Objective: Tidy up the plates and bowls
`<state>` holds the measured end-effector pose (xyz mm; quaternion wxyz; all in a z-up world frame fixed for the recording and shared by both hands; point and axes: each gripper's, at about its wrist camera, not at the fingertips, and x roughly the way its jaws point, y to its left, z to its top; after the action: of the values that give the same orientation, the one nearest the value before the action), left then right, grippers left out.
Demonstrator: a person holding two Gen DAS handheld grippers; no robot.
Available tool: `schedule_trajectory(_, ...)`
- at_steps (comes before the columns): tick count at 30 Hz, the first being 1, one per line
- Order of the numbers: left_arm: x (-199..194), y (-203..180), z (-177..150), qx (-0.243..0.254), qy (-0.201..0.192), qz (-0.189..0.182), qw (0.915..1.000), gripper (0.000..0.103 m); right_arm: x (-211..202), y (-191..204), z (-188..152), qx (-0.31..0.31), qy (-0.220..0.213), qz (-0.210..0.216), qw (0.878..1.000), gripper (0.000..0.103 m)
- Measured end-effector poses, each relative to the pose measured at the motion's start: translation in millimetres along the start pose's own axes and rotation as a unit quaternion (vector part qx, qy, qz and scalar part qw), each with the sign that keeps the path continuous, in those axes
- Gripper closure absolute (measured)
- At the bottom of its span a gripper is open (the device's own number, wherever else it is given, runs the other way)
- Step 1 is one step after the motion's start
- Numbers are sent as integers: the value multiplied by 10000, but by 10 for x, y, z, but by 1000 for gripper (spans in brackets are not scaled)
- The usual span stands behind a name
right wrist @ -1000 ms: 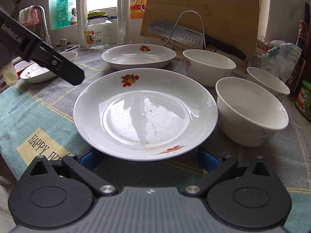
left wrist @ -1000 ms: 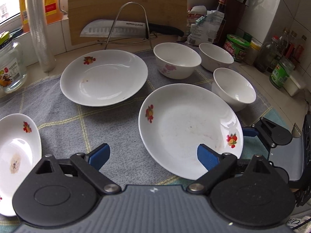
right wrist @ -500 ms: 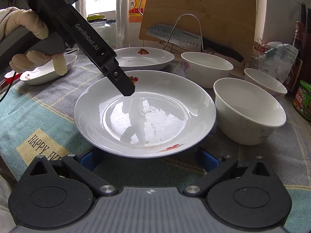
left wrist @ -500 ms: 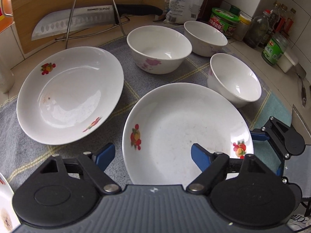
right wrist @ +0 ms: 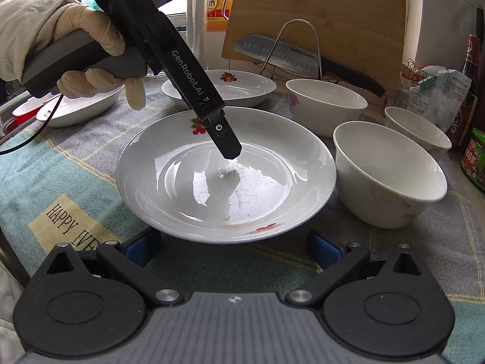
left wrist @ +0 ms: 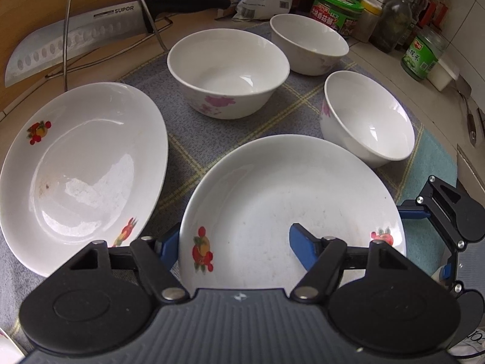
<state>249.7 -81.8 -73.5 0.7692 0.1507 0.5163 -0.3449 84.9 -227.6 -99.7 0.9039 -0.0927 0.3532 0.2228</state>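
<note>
Near plate (left wrist: 291,212): flat on checked cloth (left wrist: 188,139), empty bar faint smears, fruit motifs at rim. Round, no long axis.
Second plate (left wrist: 81,163): left of it, apart, empty, tilted.
Three bowls (left wrist: 227,69) behind, upright, empty.
Knife (left wrist: 75,42) on wire rack against cutting board (right wrist: 318,15).
Left gripper (left wrist: 233,242): jaws closing, straddling near plate's rim, one pad inside, one outside; pads not yet pressing.
Right gripper (right wrist: 233,248): jaws wide, holding nothing, plate's edge between the fingers.
</note>
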Motion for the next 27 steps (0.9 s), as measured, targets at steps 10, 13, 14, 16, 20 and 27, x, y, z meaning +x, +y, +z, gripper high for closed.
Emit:
schedule_trajectory(10, 90, 6, 89, 129, 117, -73, 9998, 32, 89, -60, 87, -233, 143, 261, 9993, 0)
schedule_trajectory(13, 105, 11, 114, 172, 163, -108, 9997, 32, 103, -67, 94, -291, 139, 336, 9989, 0)
schedule_trajectory(14, 106, 12, 119, 187, 177, -129, 9996, 32, 106, -68, 98, -309, 137, 359, 9988, 0)
schedule_trajectory(16, 103, 17, 122, 212, 217, -163, 9994, 33, 112, -71, 99, -351, 124, 407, 9985, 0)
schedule_trajectory(20, 102, 38, 148, 254, 301, -228, 9990, 35, 121, -71, 108, -408, 104, 470, 9980, 0)
schedule_trajectory(27, 100, 67, 161, 342, 336, -282, 9985, 35, 136, -63, 107, -400, 72, 468, 9981, 0)
